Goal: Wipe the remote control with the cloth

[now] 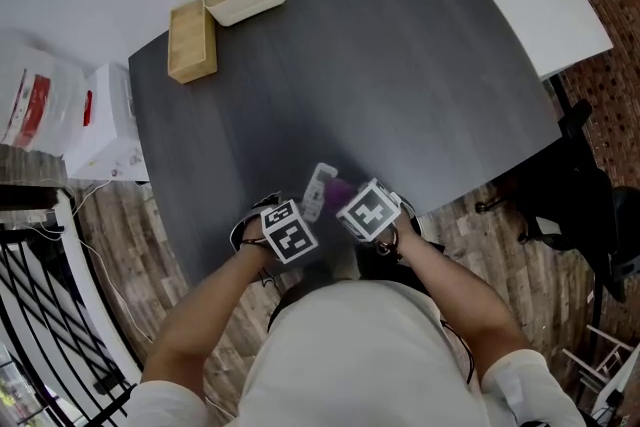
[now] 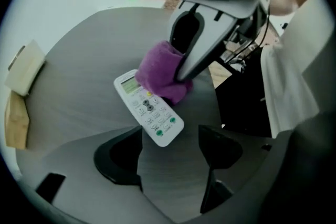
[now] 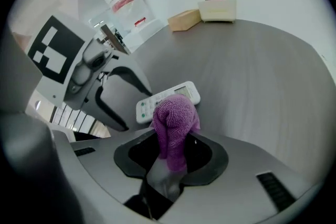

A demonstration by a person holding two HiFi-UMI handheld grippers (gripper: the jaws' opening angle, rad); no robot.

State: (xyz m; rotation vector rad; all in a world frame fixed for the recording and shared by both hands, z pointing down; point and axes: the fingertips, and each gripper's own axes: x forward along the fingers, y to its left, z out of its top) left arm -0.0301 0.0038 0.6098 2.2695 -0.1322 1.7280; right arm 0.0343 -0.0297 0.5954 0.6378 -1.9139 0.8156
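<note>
remote control partly hidden under cloth clamped in right fingers; left fingers apart.

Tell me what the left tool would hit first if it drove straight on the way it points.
Probably the remote: its near end lies on the table just ahead of the left tool's open jaws. Depth is unclear; it could land on bare table beside it.

The remote control is white with green, yellow and grey buttons, and the cloth is purple. The table is dark grey with faint wood grain. The left tongs and right tongs are grey with black pads, their cubes white with black squares.
</note>
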